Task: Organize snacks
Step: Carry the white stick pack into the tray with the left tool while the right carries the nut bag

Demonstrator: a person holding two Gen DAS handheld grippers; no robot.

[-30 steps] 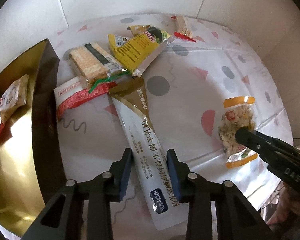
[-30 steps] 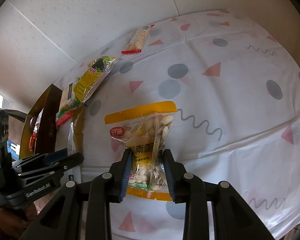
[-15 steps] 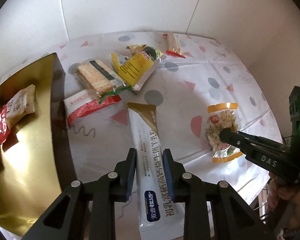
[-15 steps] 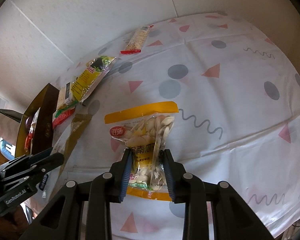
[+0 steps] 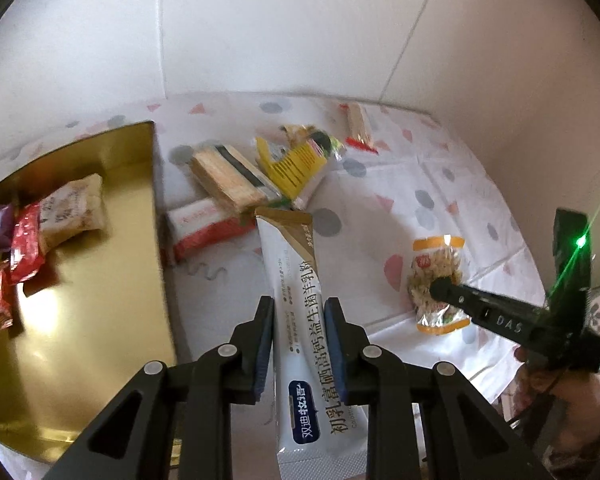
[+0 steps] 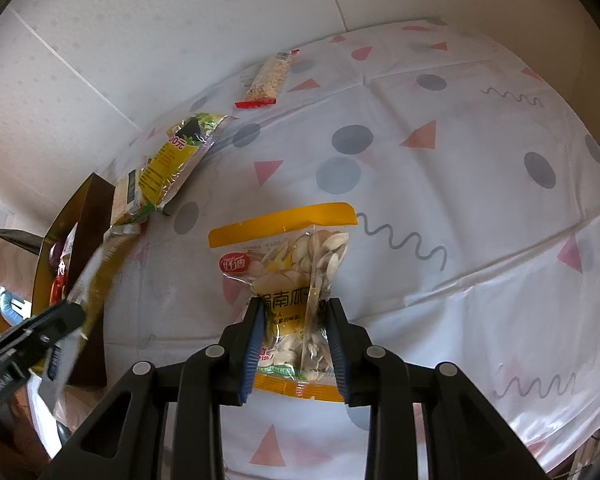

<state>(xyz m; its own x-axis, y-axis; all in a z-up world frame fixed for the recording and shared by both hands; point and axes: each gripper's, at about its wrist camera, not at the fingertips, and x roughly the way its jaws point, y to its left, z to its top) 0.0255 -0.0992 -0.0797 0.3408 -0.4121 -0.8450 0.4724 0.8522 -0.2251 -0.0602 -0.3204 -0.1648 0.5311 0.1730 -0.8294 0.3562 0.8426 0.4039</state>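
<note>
My left gripper [image 5: 299, 320] is shut on a long white and gold milk powder sachet [image 5: 300, 300] and holds it lifted above the table, just right of the gold tray [image 5: 80, 300]. The tray holds several small snack packs [image 5: 68, 208]. My right gripper [image 6: 294, 320] is shut on a clear pumpkin seed bag with yellow ends [image 6: 292, 264], which is still close to the tablecloth. In the left wrist view the seed bag [image 5: 434, 272] and the right gripper show at the right.
On the patterned tablecloth [image 6: 460, 200] lie a cracker pack [image 5: 228, 180], a yellow packet [image 5: 296, 164], a red and white packet [image 5: 204, 228] and a cereal bar [image 6: 266, 80]. White walls stand behind the table. The tray [image 6: 80, 220] shows at the left.
My left gripper closed on the sachet and lifted it up off the table towards the tray. My right gripper stayed shut on the seed bag, almost unmoved.
</note>
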